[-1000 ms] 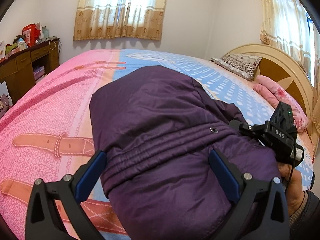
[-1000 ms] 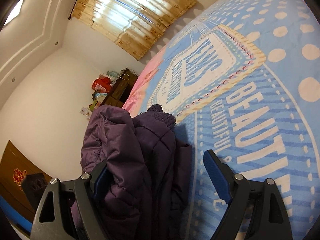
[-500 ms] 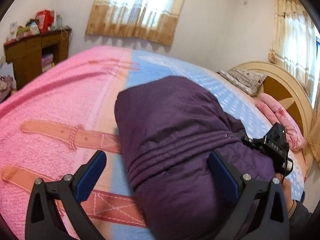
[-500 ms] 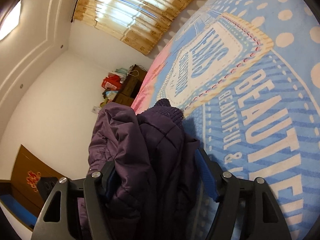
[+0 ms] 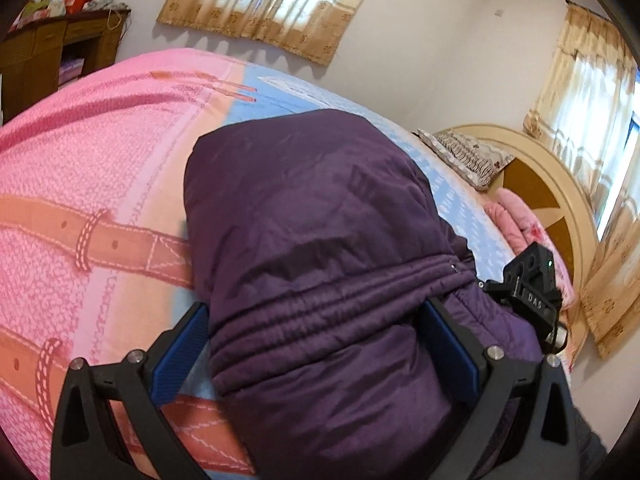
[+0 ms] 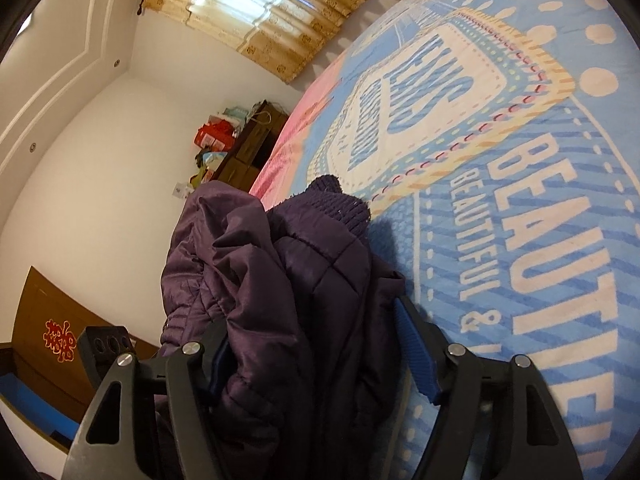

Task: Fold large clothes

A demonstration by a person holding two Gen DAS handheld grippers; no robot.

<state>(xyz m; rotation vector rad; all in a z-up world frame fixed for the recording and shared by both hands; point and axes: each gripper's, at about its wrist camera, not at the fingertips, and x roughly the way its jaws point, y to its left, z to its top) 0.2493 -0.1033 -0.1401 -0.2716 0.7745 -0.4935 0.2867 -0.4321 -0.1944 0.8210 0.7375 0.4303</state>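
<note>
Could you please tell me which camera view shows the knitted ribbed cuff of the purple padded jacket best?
The right wrist view: the knitted ribbed cuff sits unobstructed atop the bunched purple padded jacket, against the blue printed bedspread. The left wrist view shows only the jacket's smooth quilted back; no cuff is visible there.

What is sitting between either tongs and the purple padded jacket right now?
Nothing visible. The purple padded jacket bulges directly between the blue pads of the left tongs, and the right tongs have its bunched fabric squeezed between theirs, above the pink and blue printed bedspread.
</note>
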